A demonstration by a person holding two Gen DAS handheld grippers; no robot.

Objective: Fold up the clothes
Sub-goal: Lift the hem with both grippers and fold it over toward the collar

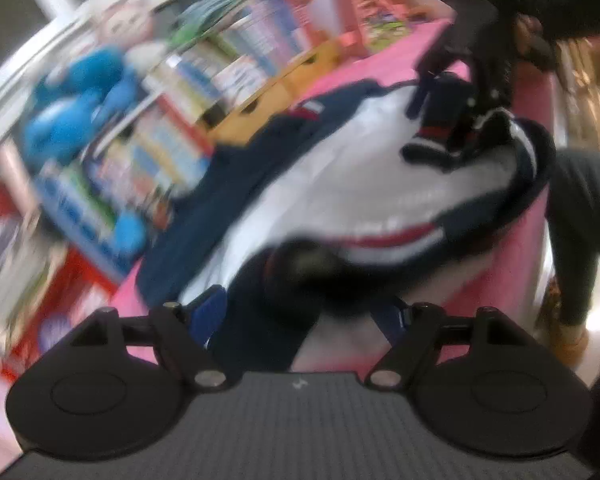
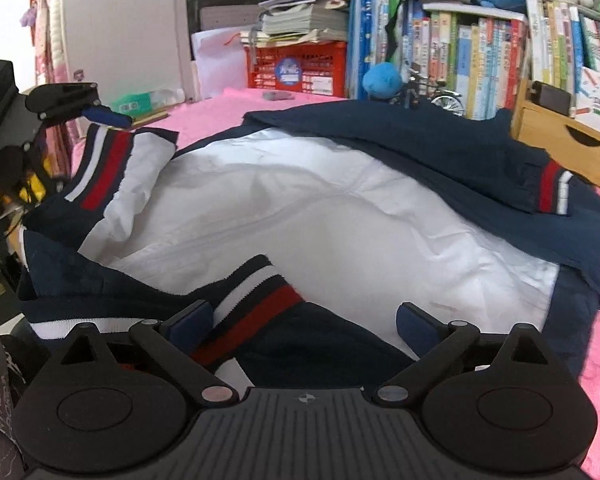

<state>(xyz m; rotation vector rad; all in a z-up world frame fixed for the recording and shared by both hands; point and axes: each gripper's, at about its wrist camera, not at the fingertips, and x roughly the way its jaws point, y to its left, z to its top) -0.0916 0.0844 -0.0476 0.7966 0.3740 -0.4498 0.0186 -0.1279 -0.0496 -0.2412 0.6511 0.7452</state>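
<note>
The right gripper is seen with its blue-padded fingers spread wide above the near hem of a jacket. A striped cuff (navy, white and red bands) lies between them, just beside the left pad, and is not pinched by either one.

The left gripper is seen at the far left edge of the pink cloth that covers the table, with its tip close over the jacket's striped waistband. In its own heavily blurred view, its fingers are set well apart, with dark and white fabric bunched between them; whether the cloth is touched by the pads cannot be told.

The jacket is spread open across the middle of the pink cloth, white lining up, with a navy sleeve folded over it toward the far right corner.

Behind the far edge, a row of books and a red crate are stood; a round blue sticker is carried by the crate, but its print, like the spines, is too small to be read. Part of a word on dark fabric at the lower left cannot be made out with certainty.
</note>
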